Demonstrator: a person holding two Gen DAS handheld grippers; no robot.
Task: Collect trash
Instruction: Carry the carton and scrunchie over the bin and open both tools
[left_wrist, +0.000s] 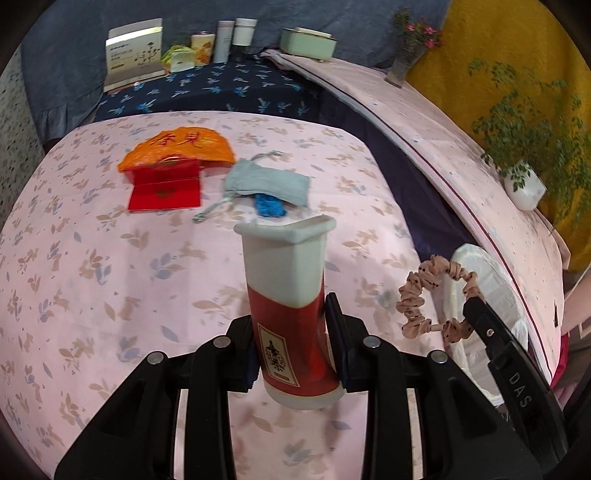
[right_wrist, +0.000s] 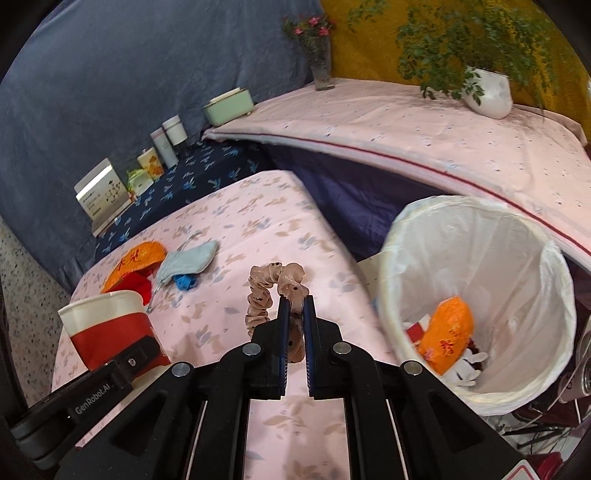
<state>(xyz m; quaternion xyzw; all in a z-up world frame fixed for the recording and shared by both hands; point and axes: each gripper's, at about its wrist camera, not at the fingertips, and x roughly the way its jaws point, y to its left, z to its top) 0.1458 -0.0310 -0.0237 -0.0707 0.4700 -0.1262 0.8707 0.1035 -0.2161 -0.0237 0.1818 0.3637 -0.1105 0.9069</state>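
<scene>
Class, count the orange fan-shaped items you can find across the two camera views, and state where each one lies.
2. One orange fan lies on the pink table cloth, partly under a red envelope. The other sits inside the white-lined bin. More could be buried under the bin's contents.

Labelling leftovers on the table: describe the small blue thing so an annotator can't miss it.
Start at the table under the pink floral cloth. Behind the red-and-white paper cup held by the left gripper lies a pale grey-blue drawstring pouch. The bright blue crumpled scrap pokes out from under the pouch's near edge; it is far more saturated than the pouch and much smaller than the orange fan and red envelope beside it.
</scene>
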